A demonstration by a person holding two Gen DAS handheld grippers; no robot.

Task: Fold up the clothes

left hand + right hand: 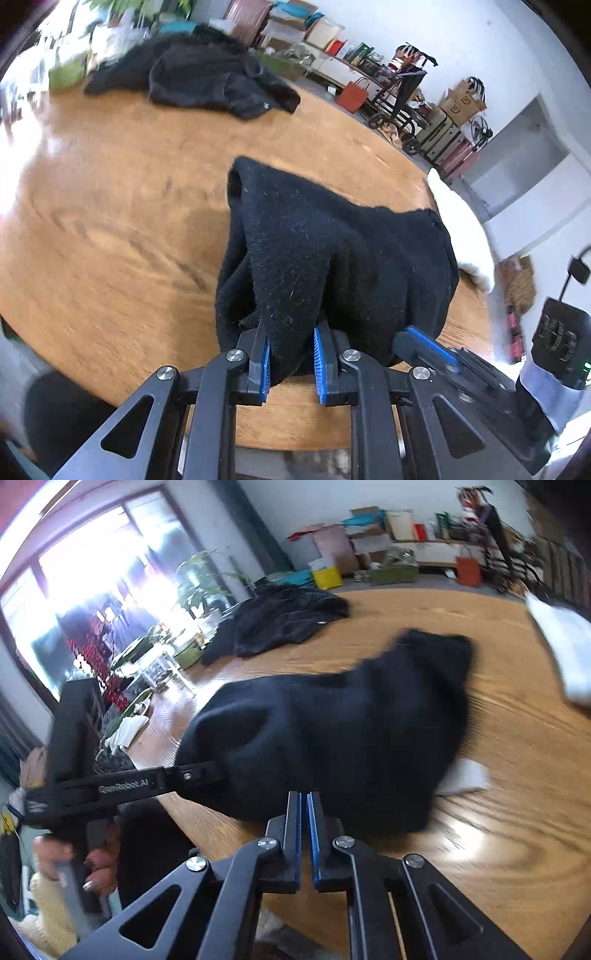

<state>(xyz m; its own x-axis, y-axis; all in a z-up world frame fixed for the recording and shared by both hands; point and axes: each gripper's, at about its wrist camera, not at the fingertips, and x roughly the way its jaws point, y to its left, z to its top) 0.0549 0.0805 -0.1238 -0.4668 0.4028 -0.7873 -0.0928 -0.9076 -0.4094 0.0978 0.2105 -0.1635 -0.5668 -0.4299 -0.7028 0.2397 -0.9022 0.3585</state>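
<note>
Setting: cluttered room with a bright window, boxes and bags along the far wall; a wooden counter (110,229) carries the work.

Item 1: black sweater (332,251), fuzzy knit flecked with lint, bunched at the near edge of the counter and part raised off it. This is the garment being folded.

Item 2: left gripper (291,360), fingers clamped on a thick fold of the black sweater; the blue pads stand apart by the thickness of the cloth.

Item 3: right gripper (304,834), fingers nearly together at the sweater's near hem. Seen from the left wrist, its blue pad sits under the cloth edge, so it appears to pinch a thin layer; motion blur leaves this unsure.

Item 4: dark jacket (218,74), heaped on the counter well beyond the sweater.

Item 5: white cloth (465,229), just beside the sweater on its right; a white piece also shows from under the sweater in the right wrist view.

Risks, judged: a thin right-hand pinch could slip and drop that corner, skewing the fold. The bulky left-hand bunch may hold several layers and carry a crease. Dragging the sweater could pull the white cloth along.

Writing: the left gripper's side reads "GenRobot.AI" or similar, blurred. Cartons behind carry a logo, unreadable.
</note>
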